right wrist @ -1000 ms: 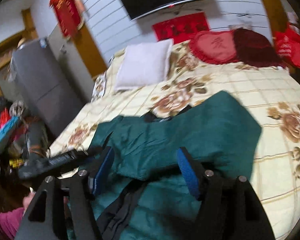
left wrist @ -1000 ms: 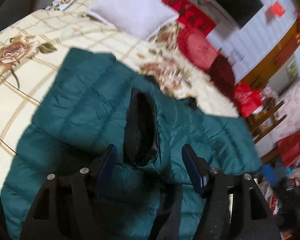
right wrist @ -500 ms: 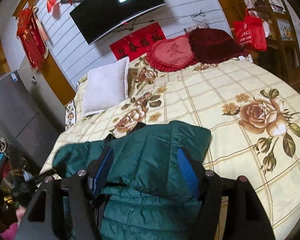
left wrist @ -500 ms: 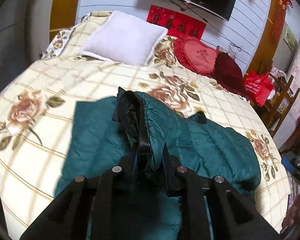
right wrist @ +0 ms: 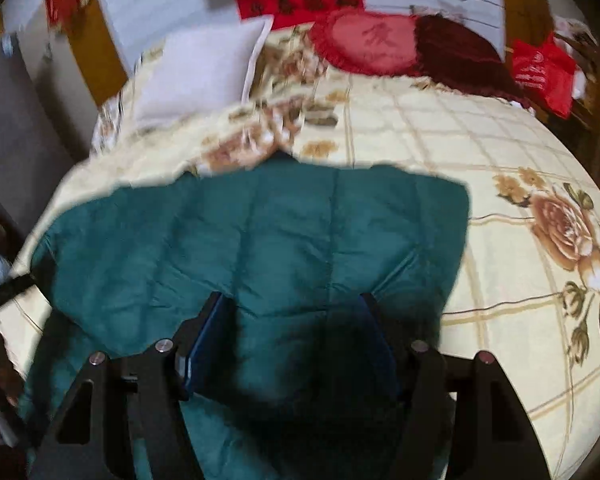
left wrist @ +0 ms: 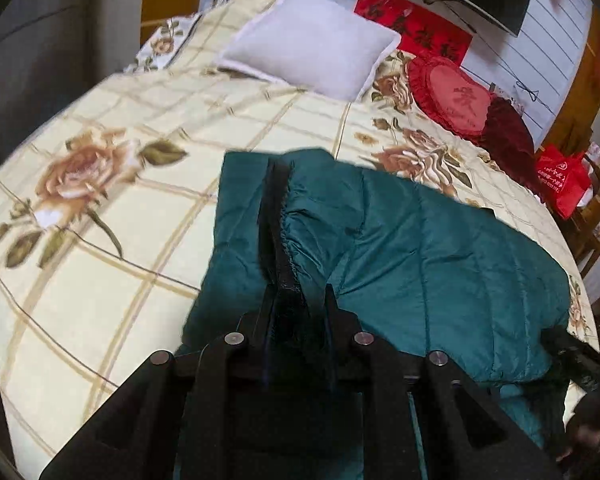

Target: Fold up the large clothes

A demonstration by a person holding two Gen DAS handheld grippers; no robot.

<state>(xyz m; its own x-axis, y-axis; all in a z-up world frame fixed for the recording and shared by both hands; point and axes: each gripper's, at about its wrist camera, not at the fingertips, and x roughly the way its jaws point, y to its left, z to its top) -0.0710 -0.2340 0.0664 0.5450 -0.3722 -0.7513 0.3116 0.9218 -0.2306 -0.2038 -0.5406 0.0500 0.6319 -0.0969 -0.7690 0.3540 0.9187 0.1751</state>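
Note:
A large teal quilted jacket (left wrist: 420, 256) lies on the floral bedspread (left wrist: 100, 264). My left gripper (left wrist: 296, 300) is shut on the jacket's black-lined edge (left wrist: 276, 216) and holds it raised above the rest of the cloth. In the right wrist view the jacket (right wrist: 260, 232) spreads across the near half of the bed. My right gripper (right wrist: 292, 320) is open, with its blue-padded fingers (right wrist: 208, 332) spread just over the jacket's near part.
A white pillow (left wrist: 308, 52), a red heart cushion (left wrist: 452, 96) and a dark red cushion (left wrist: 508, 132) lie at the head of the bed. A red bag (left wrist: 560, 184) and wooden furniture stand at the right. A grey cabinet (right wrist: 12, 128) stands left.
My left gripper closed on the jacket's black-lined edge and lifted it. My right gripper stayed open and moved down closer over the jacket.

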